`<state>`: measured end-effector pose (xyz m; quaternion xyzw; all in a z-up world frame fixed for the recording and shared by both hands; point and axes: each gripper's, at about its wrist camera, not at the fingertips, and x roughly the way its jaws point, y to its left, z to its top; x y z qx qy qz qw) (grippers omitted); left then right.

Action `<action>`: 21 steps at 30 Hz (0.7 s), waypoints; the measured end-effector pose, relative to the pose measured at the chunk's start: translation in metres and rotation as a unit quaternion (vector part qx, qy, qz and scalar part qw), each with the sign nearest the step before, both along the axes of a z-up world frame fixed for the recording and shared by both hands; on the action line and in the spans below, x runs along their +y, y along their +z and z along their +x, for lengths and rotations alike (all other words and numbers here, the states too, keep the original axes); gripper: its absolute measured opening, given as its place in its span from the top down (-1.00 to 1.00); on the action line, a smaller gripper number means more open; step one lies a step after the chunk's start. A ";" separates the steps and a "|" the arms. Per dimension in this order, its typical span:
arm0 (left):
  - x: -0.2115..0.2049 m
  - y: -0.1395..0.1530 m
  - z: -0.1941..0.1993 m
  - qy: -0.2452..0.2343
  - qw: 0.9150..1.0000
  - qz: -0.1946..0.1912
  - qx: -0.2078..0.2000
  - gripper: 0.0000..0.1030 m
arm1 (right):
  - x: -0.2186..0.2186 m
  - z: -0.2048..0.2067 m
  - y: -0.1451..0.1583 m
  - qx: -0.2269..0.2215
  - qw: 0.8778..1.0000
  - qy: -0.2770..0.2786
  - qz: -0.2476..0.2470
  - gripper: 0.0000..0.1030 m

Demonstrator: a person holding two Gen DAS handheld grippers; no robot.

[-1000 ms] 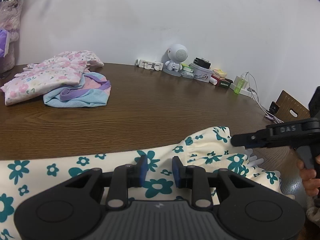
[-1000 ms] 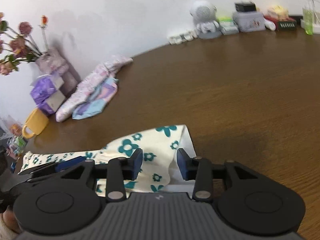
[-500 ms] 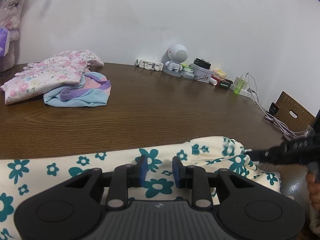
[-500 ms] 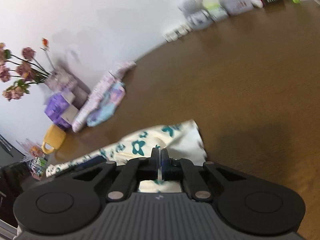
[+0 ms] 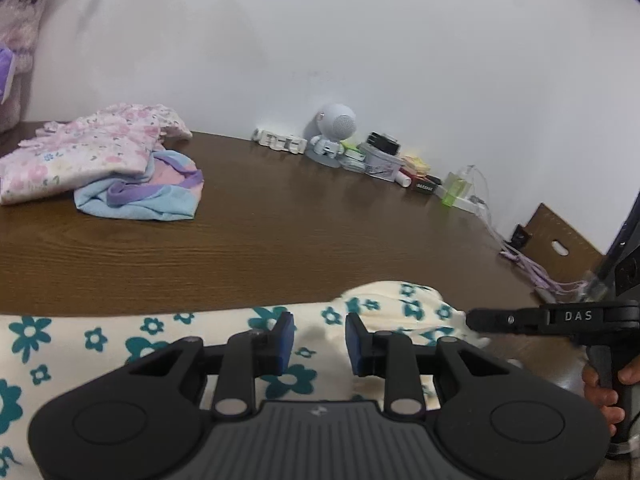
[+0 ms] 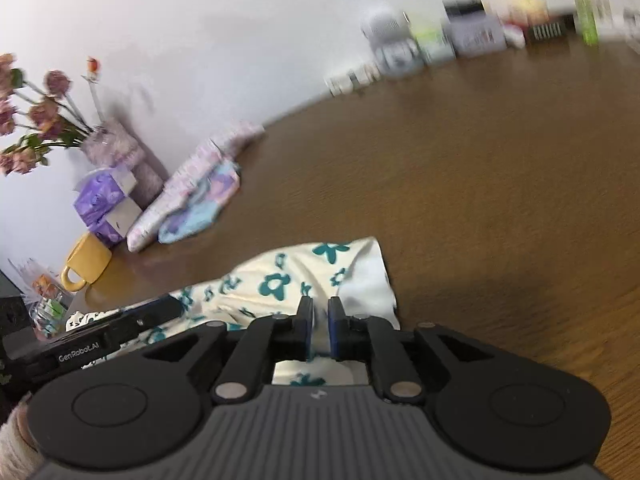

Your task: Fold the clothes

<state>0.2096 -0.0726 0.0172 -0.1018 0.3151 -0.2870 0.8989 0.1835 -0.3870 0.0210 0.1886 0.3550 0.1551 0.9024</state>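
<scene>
A cream garment with teal flowers (image 5: 100, 340) lies along the near edge of the brown table (image 5: 320, 220). My left gripper (image 5: 319, 340) hovers low over its middle. The blue pads stand apart and are opening, with cloth under the gap and nothing pressed. In the left wrist view my right gripper (image 5: 472, 320) reaches the garment's bunched right end side-on, a hand on its handle. In the right wrist view my right gripper (image 6: 320, 328) sits over the garment (image 6: 276, 284) near its corner. Its pads stand a narrow gap apart and are opening, with pale cloth showing between them. My left gripper (image 6: 172, 308) shows at the left.
A pile of pink floral and blue-purple clothes (image 5: 100, 160) lies at the far left. A round white speaker figure (image 5: 336, 128), small boxes and bottles line the wall. Cables (image 5: 520, 256) trail off the right edge. A yellow mug (image 6: 86, 268) and purple tissue boxes (image 6: 104, 196) stand left.
The right gripper closed on the garment's end half a second ago, and its pads have since parted slightly. The garment's right end has bunched lower. The left pads stand slightly wider.
</scene>
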 end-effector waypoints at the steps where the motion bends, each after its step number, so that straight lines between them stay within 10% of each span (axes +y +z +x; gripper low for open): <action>1: 0.001 0.003 -0.003 -0.012 1.000 -0.002 0.001 0.30 | 0.002 -0.004 0.005 -0.013 1.000 0.014 -0.008 0.60; 3: -0.001 0.008 -0.012 -0.043 0.999 0.012 -0.009 0.21 | 0.013 -0.010 0.015 -0.038 0.998 0.048 -0.033 0.24; 13: -0.038 0.015 -0.046 -0.112 0.981 0.130 -0.090 0.26 | 0.059 -0.009 0.018 -0.068 0.975 0.141 -0.159 0.25; 17: -0.047 0.012 -0.045 -0.121 0.973 0.163 -0.108 0.88 | 0.056 0.003 0.015 -0.053 0.977 0.141 -0.153 0.94; 21: -0.043 0.020 -0.052 -0.119 0.970 0.166 -0.135 0.91 | 0.056 -0.005 0.026 -0.078 0.974 0.145 -0.159 0.98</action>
